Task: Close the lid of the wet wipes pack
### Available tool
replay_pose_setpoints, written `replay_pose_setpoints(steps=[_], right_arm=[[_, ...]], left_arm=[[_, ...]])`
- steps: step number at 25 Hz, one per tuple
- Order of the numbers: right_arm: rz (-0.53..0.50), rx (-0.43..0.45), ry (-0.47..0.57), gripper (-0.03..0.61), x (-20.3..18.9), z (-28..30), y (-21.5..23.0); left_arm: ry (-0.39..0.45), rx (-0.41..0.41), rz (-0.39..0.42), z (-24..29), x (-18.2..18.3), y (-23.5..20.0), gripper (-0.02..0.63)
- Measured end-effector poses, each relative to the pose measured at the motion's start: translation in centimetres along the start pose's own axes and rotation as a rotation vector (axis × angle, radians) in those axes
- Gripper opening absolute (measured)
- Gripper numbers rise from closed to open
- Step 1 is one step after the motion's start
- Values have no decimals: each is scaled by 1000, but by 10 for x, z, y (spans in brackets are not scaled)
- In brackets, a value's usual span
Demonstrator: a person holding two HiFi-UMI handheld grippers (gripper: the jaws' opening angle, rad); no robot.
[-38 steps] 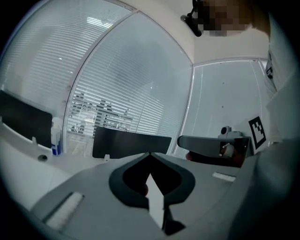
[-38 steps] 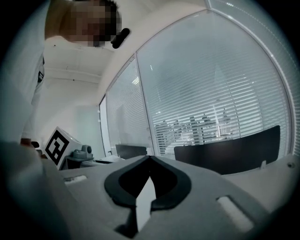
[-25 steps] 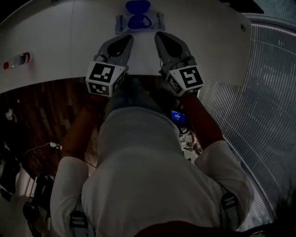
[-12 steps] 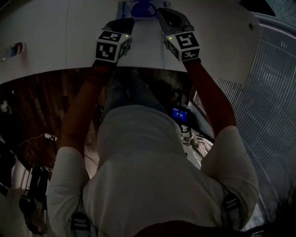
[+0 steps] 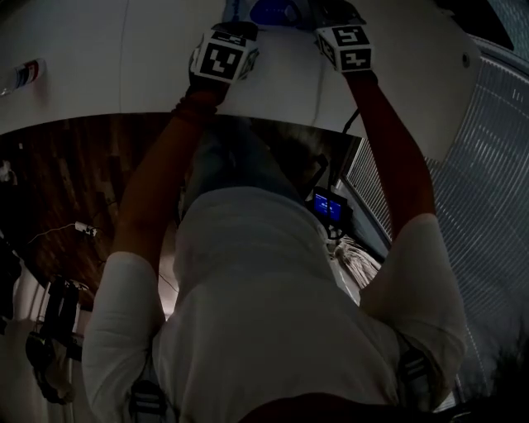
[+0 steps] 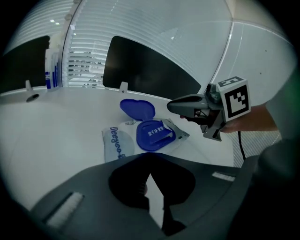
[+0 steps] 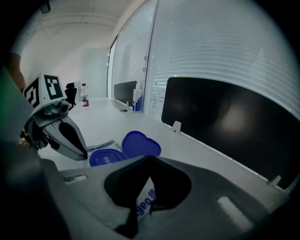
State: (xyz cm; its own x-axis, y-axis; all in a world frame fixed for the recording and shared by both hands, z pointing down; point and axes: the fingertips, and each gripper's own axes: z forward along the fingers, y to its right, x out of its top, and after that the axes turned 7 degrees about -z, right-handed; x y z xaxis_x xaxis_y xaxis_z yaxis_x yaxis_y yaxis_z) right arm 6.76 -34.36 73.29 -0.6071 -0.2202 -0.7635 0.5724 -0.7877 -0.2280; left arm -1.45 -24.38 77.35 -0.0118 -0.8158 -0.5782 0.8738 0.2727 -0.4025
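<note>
The wet wipes pack (image 6: pixel 123 143) lies flat on the white table (image 6: pixel 56 136), and its blue lid (image 6: pixel 137 108) stands open, hinged back from the blue opening frame (image 6: pixel 155 136). The same lid (image 7: pixel 141 143) shows in the right gripper view, and its blue (image 5: pixel 277 10) shows at the top edge of the head view. My left gripper (image 6: pixel 149 168) hovers just short of the pack's near side with its jaws shut and empty. My right gripper (image 7: pixel 150 164) is over the pack's right end, jaws shut, holding nothing; its tip (image 6: pixel 174 106) is level with the lid, apart from it.
A dark partition screen (image 6: pixel 145 70) runs along the table's far edge behind the pack. Blue-and-white containers (image 6: pixel 51 70) stand at the back left, and a water bottle (image 5: pixel 21 74) lies far left. The table's near edge (image 5: pixel 273 120) crosses in front of the person's body.
Both grippers have moved forward, away from the body, up to the pack. The pack now sits at the very top of the head view. The lid stays open.
</note>
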Motion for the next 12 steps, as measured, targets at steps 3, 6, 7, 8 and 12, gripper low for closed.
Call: replay_pose_setpoints(steps=[3,6,7,8,12], right_arm=[[-17,4,-20,0,-6,13,8],[-19,11,-30,0,-8,26,16],[-20,13,-34,0,-9,30,19],[-23,15,-39,0,-11,35,22],[-26,17,-82,0,-20,48,30]], left_arm=[[-18,2,-7,6,-4,-4,2],[-31,0,-4,10,-5,-4,2],[-32,1,-2,10,-4,-5,2],[-36,2,-2,11,-4,-5,2],[-53,-5,-1,18,-9,-4,2]])
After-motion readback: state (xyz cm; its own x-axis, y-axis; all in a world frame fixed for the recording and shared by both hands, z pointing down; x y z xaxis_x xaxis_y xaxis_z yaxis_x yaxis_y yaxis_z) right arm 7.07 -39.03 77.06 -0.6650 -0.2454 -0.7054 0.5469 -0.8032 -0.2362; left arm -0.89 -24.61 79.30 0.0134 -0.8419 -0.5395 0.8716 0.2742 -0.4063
